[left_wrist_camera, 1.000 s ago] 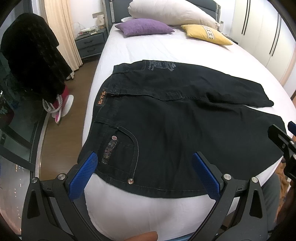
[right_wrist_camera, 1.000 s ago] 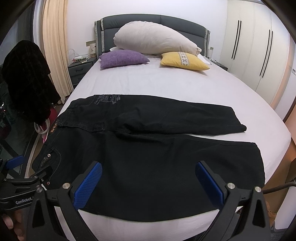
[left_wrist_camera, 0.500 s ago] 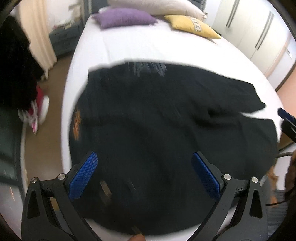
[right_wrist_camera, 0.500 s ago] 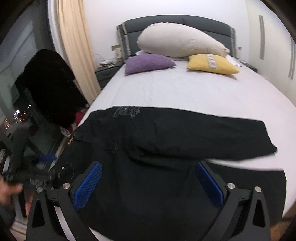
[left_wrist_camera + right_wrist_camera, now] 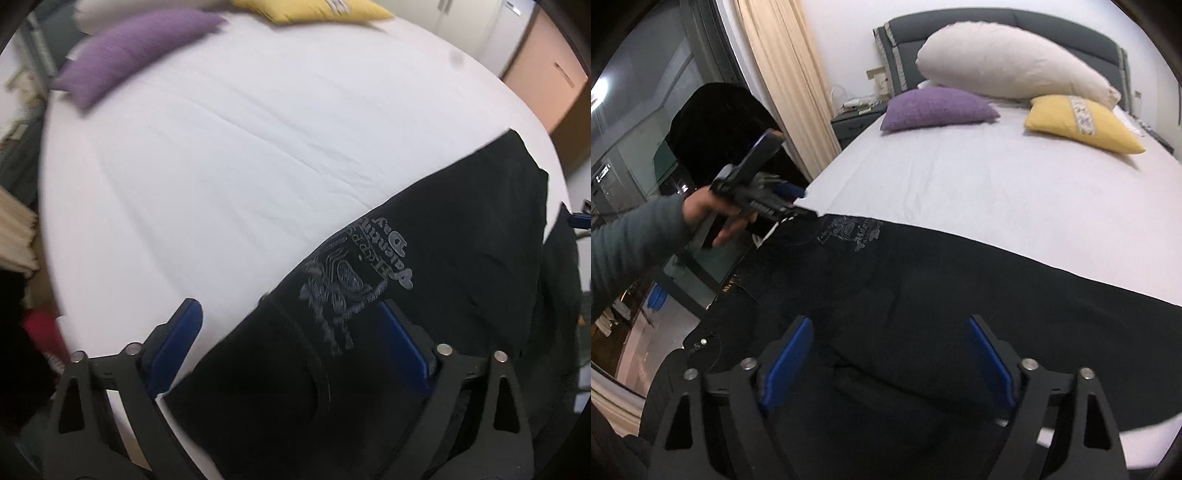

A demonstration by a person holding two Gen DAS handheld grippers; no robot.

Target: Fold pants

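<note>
Black pants (image 5: pixel 923 280) lie flat across the near part of the white bed (image 5: pixel 979 184), waist to the left, with a grey print (image 5: pixel 354 280) near the far waist corner. My left gripper (image 5: pixel 291 314) points steeply down over that corner. Its jaws are closing with the waistband edge between the blue pads (image 5: pixel 184 325), which do not press on the cloth. In the right wrist view a hand holds this left gripper (image 5: pixel 796 201) at the pants' far left corner. My right gripper (image 5: pixel 890 328) hovers over the middle of the pants, its jaws closing too, with only flat cloth below.
At the head of the bed lie a purple cushion (image 5: pixel 934 109), a yellow cushion (image 5: pixel 1082 123) and a large white pillow (image 5: pixel 1008 66), against a grey headboard (image 5: pixel 960 18). A nightstand (image 5: pixel 853 123), a curtain (image 5: pixel 779 74) and a dark garment (image 5: pixel 716 125) stand to the left of the bed.
My left gripper swept from the near waist pocket across to the far waist corner and tipped downward. My right gripper moved left and forward over the pants. Both sets of jaws have narrowed a little.
</note>
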